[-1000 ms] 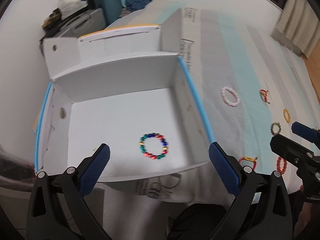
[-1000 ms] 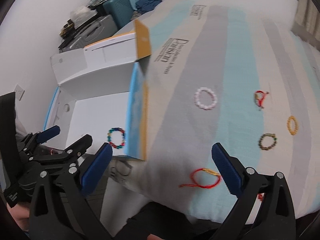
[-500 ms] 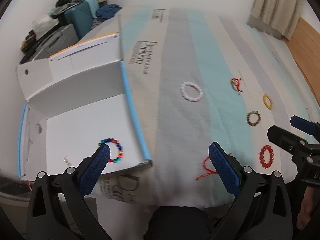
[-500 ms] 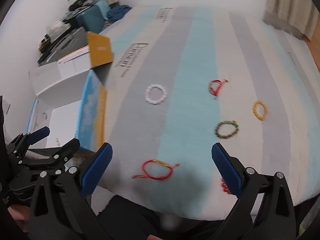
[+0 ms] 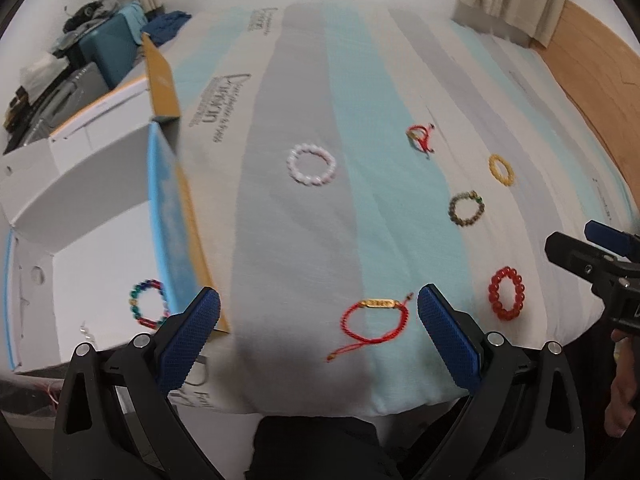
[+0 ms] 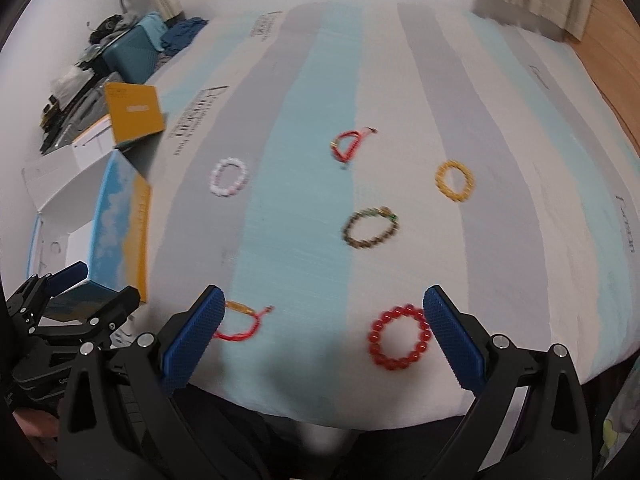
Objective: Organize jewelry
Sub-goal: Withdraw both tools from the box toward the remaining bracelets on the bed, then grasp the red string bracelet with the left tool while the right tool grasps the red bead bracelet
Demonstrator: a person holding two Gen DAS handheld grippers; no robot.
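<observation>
Both grippers are held wide open with nothing in them. The left gripper [image 5: 318, 320] is seen over a red string bracelet with a gold bar [image 5: 376, 322] on the striped bed cover [image 5: 304, 240]. A shiny many-coloured bead bracelet [image 5: 148, 309] is seen inside the white cardboard box [image 5: 92, 184]. The right gripper [image 6: 322, 322] is seen near a red round-bead bracelet [image 6: 400, 338].

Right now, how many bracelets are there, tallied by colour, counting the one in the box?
Red string bracelets: 2
Red bead bracelet: 1
White bracelet: 1
Yellow bracelet: 1
Brown bracelet: 1
Multicoloured bracelet, in the box: 1
Total: 7
</observation>
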